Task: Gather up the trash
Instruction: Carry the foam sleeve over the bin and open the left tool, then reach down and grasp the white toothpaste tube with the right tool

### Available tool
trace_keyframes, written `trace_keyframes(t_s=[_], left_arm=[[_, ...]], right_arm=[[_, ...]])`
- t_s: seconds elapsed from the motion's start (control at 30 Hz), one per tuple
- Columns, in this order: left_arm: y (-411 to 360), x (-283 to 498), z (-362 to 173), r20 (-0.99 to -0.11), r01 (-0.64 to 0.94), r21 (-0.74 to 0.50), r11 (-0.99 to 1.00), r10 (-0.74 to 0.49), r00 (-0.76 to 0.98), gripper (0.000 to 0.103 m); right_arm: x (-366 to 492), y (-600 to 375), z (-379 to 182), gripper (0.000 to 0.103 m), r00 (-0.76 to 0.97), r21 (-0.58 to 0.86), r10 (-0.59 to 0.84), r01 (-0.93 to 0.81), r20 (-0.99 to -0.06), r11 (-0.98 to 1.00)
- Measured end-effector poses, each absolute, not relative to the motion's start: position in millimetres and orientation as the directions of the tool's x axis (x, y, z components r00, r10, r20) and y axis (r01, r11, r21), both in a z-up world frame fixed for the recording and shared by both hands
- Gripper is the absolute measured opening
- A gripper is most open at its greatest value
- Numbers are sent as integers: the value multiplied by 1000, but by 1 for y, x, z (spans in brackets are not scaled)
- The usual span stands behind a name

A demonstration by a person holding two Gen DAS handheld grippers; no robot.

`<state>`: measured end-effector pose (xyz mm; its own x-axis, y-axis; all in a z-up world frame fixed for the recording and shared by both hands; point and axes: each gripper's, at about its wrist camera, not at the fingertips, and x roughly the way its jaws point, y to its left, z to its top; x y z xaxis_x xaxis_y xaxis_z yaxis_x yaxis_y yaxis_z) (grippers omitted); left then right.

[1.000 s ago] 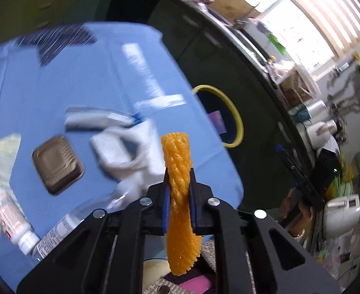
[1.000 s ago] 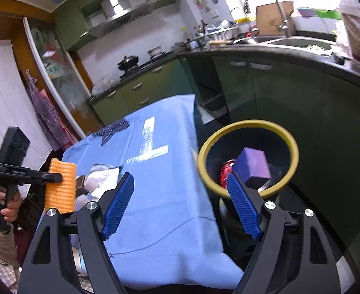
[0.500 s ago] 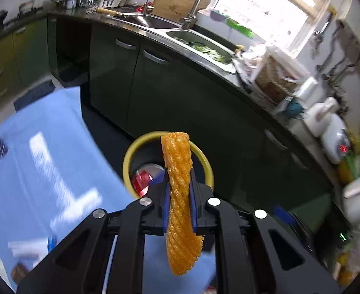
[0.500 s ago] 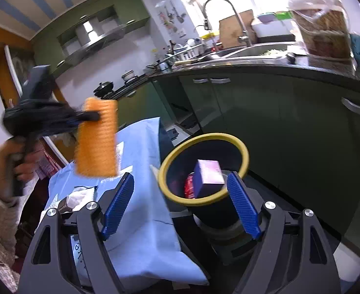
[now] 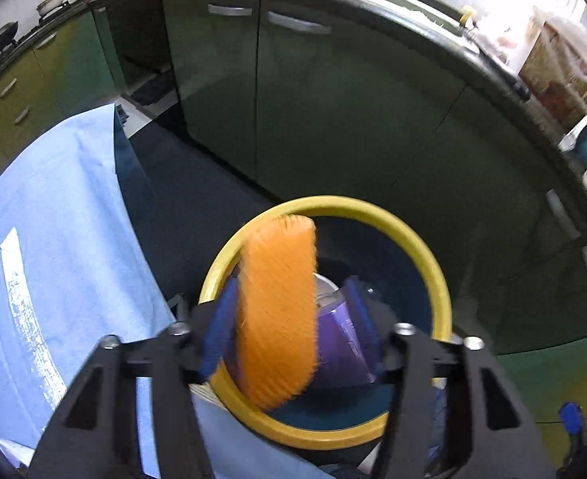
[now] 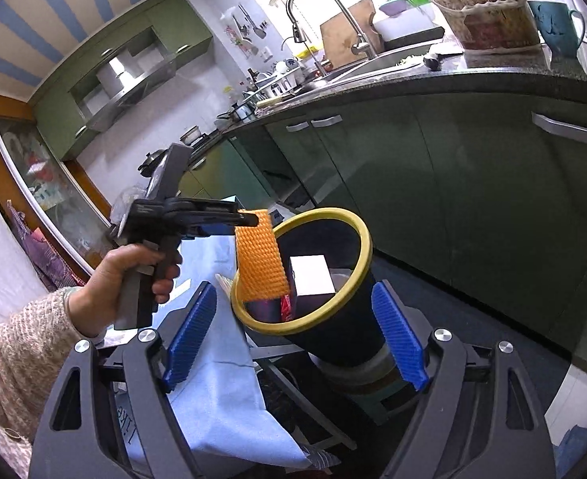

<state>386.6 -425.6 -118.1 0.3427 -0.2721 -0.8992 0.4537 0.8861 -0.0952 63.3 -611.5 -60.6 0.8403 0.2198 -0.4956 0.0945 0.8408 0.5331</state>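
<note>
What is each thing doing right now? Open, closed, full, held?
Left gripper: jaws open, blurred orange foam net between them, grip unclear.
Orange foam net: hanging over the bin's near rim.
Right gripper: jaws wide open, empty.
Yellow-rimmed black trash bin: upright, lidless, partly filled.
Purple box: inside the bin.
Green cabinet doors: shut.

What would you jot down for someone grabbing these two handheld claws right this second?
Left claw: open, the orange foam net sleeve loose between its blue pads above the yellow-rimmed black trash bin.
Right claw: open, empty, facing the bin.
Already binned: purple box, a red item.
Blue-clothed table is beside the bin.
Left to do: confirm the sleeve lands inside, then check the table for more trash.
</note>
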Motion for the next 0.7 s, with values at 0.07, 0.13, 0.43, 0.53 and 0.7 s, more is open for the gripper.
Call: trace_keyframes(t_s=[0.07, 0.13, 0.43, 0.53, 0.7], left_arm=[[-421, 382, -110, -903, 462, -113, 880, -285, 322, 58], [-409, 375, -92, -889, 461, -164, 872, -334, 314, 58], [-261, 286, 51, -627, 484, -267, 834, -531, 570, 82], [-183, 249, 77, -527, 433, -233, 871, -487, 696, 89], [-72, 202, 89, -380, 247, -126, 961, -277, 883, 93]], right_arm=[[64, -609, -60, 80, 840, 536, 224, 92, -494, 839], [64, -606, -58, 80, 842, 534, 226, 84, -489, 841], [79, -550, -38, 83, 814, 503, 323, -44, -483, 863], [91, -511, -27, 83, 779, 476, 390, -135, -491, 869], [123, -433, -15, 83, 673, 413, 489, -288, -555, 864]])
